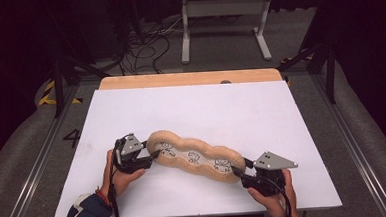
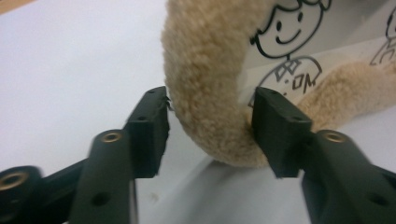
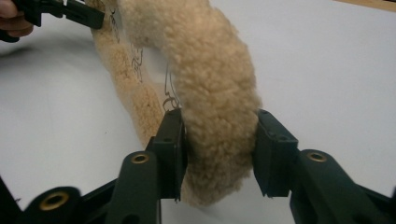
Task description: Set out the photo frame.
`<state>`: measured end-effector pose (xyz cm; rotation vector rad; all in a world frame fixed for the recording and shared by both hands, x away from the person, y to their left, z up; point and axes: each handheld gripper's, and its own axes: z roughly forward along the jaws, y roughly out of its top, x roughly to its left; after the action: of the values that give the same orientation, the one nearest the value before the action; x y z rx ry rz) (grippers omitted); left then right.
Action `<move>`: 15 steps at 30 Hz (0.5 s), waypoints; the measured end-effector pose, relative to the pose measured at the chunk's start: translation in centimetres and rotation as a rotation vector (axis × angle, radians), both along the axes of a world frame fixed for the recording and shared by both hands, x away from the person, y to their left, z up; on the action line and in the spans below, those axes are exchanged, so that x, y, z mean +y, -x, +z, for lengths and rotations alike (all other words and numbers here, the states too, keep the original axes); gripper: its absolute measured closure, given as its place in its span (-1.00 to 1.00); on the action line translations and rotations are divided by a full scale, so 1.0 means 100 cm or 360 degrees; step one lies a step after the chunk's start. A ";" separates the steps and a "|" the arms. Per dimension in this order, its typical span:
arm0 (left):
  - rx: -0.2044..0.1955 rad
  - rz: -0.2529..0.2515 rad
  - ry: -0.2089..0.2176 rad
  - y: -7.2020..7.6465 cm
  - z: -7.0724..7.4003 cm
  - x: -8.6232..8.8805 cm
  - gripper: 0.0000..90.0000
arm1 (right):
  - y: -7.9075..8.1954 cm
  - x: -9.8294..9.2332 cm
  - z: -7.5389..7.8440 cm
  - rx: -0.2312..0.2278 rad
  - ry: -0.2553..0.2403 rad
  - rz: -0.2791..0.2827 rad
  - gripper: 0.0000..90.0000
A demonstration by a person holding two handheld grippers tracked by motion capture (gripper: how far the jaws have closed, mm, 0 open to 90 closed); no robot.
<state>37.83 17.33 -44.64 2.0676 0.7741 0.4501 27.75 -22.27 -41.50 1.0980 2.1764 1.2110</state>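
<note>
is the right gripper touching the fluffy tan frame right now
Touching. The right gripper view shows the right gripper with both fingers pressed against the fuzzy rim of the fluffy tan frame, no gap on either side.

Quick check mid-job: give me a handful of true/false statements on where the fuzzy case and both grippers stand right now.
1. The fuzzy tan case lies on the white table sheet. True.
2. The right gripper has the case's fleece rim between its jaws, pads pressing it. True.
3. The left gripper is far from the case. False: it straddles the rim at the case's other end, with a gap at one pad.
4. The case's clear panel shows cartoon figures. True.
5. The case stands upright on one end. False: it lies stretched between the two grippers.
</note>
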 end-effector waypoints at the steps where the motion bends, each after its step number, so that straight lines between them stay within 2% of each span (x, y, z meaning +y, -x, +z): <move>1: -0.0008 -0.0030 0.0029 0.000 0.001 0.001 0.03 | 0.002 -0.001 -0.001 -0.0006 -0.0005 -0.0002 0.36; 2: -0.0031 -0.0038 0.0039 0.000 0.002 0.001 0.03 | 0.004 -0.002 -0.001 -0.0009 -0.0011 0.0006 0.37; 5: -0.0033 -0.0024 0.0039 -0.001 0.001 -0.001 0.12 | 0.001 -0.002 -0.003 -0.0007 -0.0023 -0.0031 0.38; 7: -0.0046 -0.0019 0.0007 -0.002 0.001 -0.001 0.23 | 0.001 -0.002 -0.005 -0.0018 -0.0021 -0.0035 0.40; 9: -0.0041 -0.0017 0.0011 -0.003 0.001 0.000 0.31 | 0.001 -0.001 -0.005 -0.0032 -0.0012 -0.0048 0.42; 15: -0.0018 -0.0018 0.0000 0.001 0.002 0.001 0.35 | -0.003 -0.001 -0.005 -0.0060 0.0008 -0.0085 0.45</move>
<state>37.78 17.41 -44.47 2.0669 0.7552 0.4547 28.02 -22.37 -42.04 1.1149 2.1076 1.1929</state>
